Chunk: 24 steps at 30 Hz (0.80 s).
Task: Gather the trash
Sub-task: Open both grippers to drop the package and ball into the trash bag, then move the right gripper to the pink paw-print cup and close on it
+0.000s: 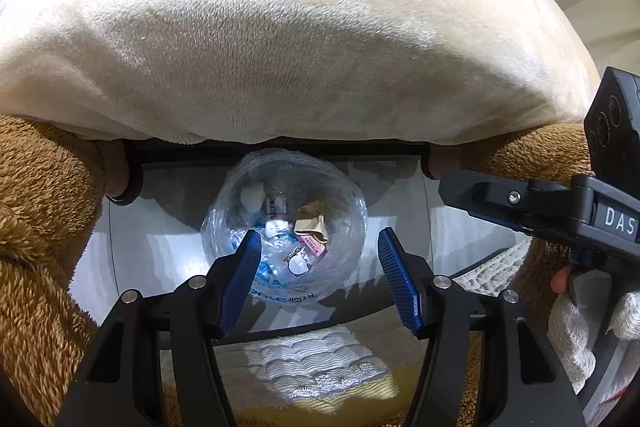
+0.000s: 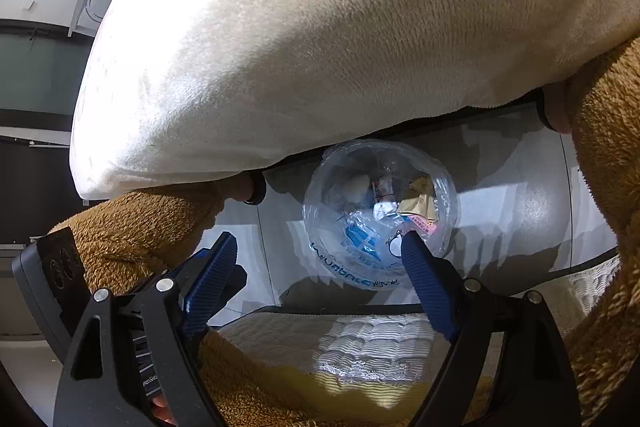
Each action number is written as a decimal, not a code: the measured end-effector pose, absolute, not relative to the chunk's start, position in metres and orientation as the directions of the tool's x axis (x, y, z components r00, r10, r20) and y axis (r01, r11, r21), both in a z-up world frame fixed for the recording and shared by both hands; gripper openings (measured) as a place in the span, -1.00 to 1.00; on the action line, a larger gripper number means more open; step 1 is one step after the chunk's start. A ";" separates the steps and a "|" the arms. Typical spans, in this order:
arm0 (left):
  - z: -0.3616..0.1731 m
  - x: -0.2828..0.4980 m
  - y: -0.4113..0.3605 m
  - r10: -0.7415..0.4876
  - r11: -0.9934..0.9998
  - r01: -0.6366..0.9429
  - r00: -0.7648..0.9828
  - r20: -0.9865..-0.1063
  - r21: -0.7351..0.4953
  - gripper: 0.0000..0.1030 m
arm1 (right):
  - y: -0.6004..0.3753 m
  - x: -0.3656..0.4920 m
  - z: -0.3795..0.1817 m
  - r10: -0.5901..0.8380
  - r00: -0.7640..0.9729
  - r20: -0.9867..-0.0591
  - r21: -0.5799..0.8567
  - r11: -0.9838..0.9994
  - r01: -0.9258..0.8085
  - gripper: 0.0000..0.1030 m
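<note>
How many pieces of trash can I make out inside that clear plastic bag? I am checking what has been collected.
3, maybe more hidden: a white crumpled wad upper left in the clear plastic bag, a small white printed label mid-bag, a crumpled brown paper wrapper right. Blue print may be the bag's own.

My fingers (image 1: 244,279) ribbed blue on black frames, cream plush cushion (image 1: 280,27), tan-brown fleece (image 1: 36,211), clear trash bag (image 1: 286,223) with blue print, white quilted mat (image 1: 316,363), pale grey floor (image 1: 160,239)
</note>
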<state>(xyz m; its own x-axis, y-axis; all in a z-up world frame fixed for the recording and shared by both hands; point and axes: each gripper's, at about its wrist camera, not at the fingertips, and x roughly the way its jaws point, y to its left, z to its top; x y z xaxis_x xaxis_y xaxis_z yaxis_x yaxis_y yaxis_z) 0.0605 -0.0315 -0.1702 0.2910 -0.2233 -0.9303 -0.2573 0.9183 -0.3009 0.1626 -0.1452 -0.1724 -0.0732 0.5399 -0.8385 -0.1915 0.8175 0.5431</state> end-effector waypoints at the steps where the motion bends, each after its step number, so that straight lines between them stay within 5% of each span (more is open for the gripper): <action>1: -0.168 0.059 -0.031 -0.222 0.919 -0.255 0.300 -0.928 -0.302 0.16 | -0.145 0.161 -0.170 0.543 -0.068 -0.837 0.544 0.815 -0.201 0.61; 13: -0.128 0.038 -0.026 -0.210 0.923 -0.202 0.450 -0.868 -0.327 0.16 | -0.162 0.146 -0.124 0.611 0.079 -0.788 0.551 0.757 -0.351 0.61; 24: -0.076 0.022 -0.006 -0.218 0.917 -0.111 0.665 -0.715 -0.382 0.16 | -0.168 0.148 -0.073 0.680 0.256 -0.687 0.502 0.699 -0.509 0.62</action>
